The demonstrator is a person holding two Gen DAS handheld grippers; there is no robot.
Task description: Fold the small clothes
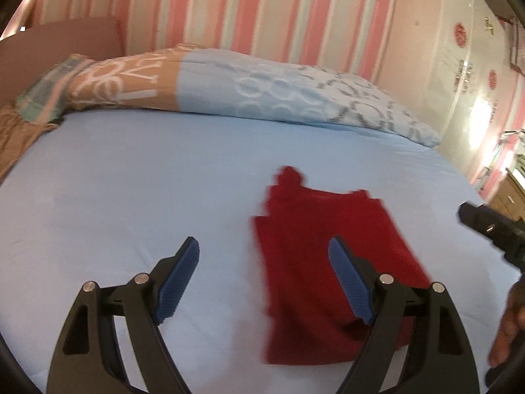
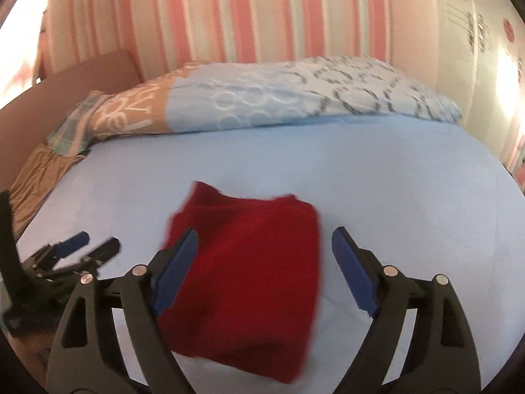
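Setting: a bedroom in a home. A bed [image 1: 131, 170] fills most of both views, made up with a plain pale blue sheet. Along its far side lies a folded duvet [image 1: 249, 88] in tan, light blue and white, printed with large letters and rings. At the left a brown headboard [image 1: 62, 42] stands against the wall, with a gathered tan cloth [image 1: 16, 131] bunched below it. The wall [image 1: 229, 3] behind carries vertical pink, cream and grey-green striped wallpaper. To the right a glossy pale wardrobe door [image 1: 472, 75] bears round red stickers and reflects a lamp. A wooden drawer unit [image 1: 508, 193] shows at the far right edge.
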